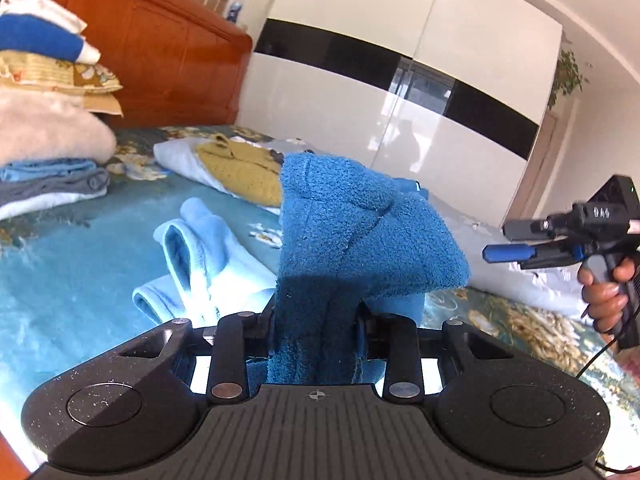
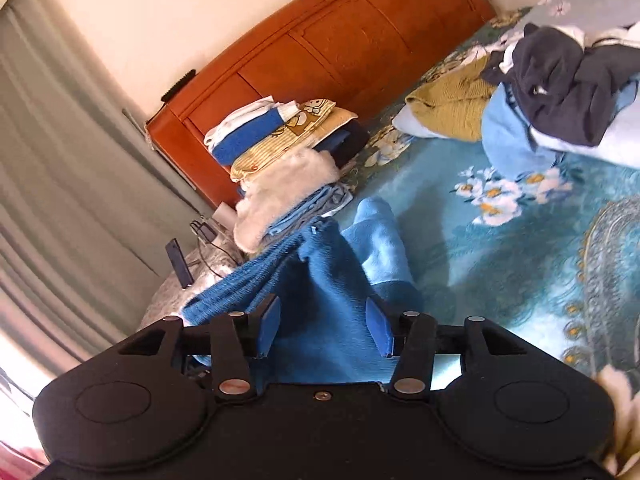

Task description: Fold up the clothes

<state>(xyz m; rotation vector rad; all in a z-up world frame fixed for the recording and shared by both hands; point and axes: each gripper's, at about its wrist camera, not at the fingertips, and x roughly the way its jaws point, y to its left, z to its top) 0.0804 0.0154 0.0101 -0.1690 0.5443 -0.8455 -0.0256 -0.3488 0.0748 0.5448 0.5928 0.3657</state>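
A dark blue fleece garment (image 1: 360, 232) is bunched up and lifted above the bed, with my left gripper (image 1: 316, 316) shut on it; the cloth hides the fingertips. In the right wrist view the same dark blue fleece garment (image 2: 320, 280) hangs beyond my right gripper (image 2: 323, 330), whose blue pads (image 2: 267, 326) stand wide apart and open. From the left wrist view, my right gripper (image 1: 490, 254) sits to the right of the garment, held by a hand (image 1: 604, 292) and clear of the cloth. A light blue garment (image 1: 200, 256) lies crumpled on the bedspread underneath.
A stack of folded clothes (image 2: 280, 160) stands by the wooden headboard (image 2: 340, 52). A loose pile of clothes (image 2: 560, 92), with a mustard knit (image 1: 244, 168), lies further along the floral bedspread (image 2: 520, 260). A wardrobe (image 1: 400, 80) and a curtain (image 2: 60, 160) border the bed.
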